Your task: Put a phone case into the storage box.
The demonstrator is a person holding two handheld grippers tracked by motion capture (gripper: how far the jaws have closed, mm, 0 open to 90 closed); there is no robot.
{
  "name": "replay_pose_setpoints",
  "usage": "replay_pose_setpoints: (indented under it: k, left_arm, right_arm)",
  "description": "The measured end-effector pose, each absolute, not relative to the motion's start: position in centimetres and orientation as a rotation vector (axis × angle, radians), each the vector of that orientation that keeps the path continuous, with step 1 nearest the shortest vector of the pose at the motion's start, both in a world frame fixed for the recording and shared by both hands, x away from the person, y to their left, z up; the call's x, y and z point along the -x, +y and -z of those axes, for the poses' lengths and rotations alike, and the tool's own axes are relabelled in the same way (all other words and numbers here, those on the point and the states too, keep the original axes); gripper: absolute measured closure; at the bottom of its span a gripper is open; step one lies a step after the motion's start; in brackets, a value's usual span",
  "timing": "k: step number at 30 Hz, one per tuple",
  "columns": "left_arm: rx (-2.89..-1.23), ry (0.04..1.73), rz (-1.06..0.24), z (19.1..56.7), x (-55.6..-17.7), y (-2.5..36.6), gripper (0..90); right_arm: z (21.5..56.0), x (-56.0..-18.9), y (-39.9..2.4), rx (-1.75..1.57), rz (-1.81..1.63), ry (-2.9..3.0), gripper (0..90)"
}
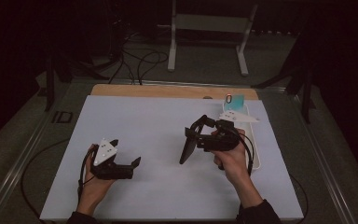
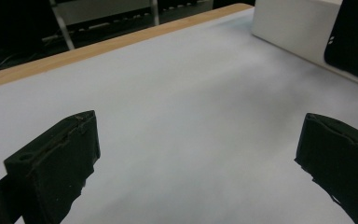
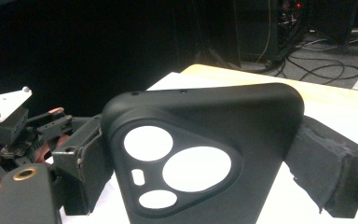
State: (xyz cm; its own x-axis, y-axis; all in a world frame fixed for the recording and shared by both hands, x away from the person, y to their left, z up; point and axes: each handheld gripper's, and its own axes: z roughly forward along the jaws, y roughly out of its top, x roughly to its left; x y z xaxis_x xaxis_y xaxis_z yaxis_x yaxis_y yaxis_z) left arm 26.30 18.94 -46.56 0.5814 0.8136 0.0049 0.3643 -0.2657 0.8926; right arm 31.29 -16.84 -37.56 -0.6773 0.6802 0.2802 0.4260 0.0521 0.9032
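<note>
Right gripper view: black phone case (image 3: 205,158) clamped across its width by the right gripper (image 3: 205,154), one pad on each long edge, camera end toward the lens. Left gripper (image 2: 200,154) stands wide apart with nothing but bare mat between the pads.

Risks, as judged:
- The grip is only on the two thin side edges of a soft, hollow shell. Squeezing could bow it so that it pops out sideways, or it could pivot between the pads if nudged.
- In the high view the phone case (image 1: 188,147) hangs tilted, its lower end close to the white mat (image 1: 149,116) right of centre; lowering the right gripper (image 1: 200,137) could jam that corner into the mat and twist it loose.
- If the left gripper (image 1: 121,165), near the front-left part of the mat, comes in to take the free end, a misjudged approach could knock the case before the jaws close.

Appearance: matte black, rounded corners, raised triangular camera surround with two large round cut-outs, a smaller oval one and a small slot; two tiny holes along the top edge. White mat shows through the openings, so it is empty.

Beyond: white tray (image 1: 254,140) at the right edge of the mat, behind the right hand (image 1: 233,161).
</note>
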Motion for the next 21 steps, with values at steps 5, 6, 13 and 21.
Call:
replay_pose_setpoints:
  k: [5,6,13,21]
  left_arm:
    - [-1.855,0.991,-0.641,47.7,-25.5,20.5,0.0]
    - [-1.852,0.999,-0.646,47.9,-25.3,20.8,0.0]
    - [-1.831,1.03,-0.668,48.6,-24.2,22.4,0.0]
    - [-1.801,1.066,-0.69,49.2,-23.5,23.7,0.0]
  right_arm:
    - [37.5,-31.4,-16.9,-1.135,-1.664,2.101,14.3]
    - [37.5,-31.4,-16.9,-1.136,-1.663,2.099,14.3]
    - [37.2,-31.6,-17.0,-1.128,-1.654,2.095,14.2]
    - [36.8,-32.0,-17.3,-1.121,-1.637,2.091,14.2]
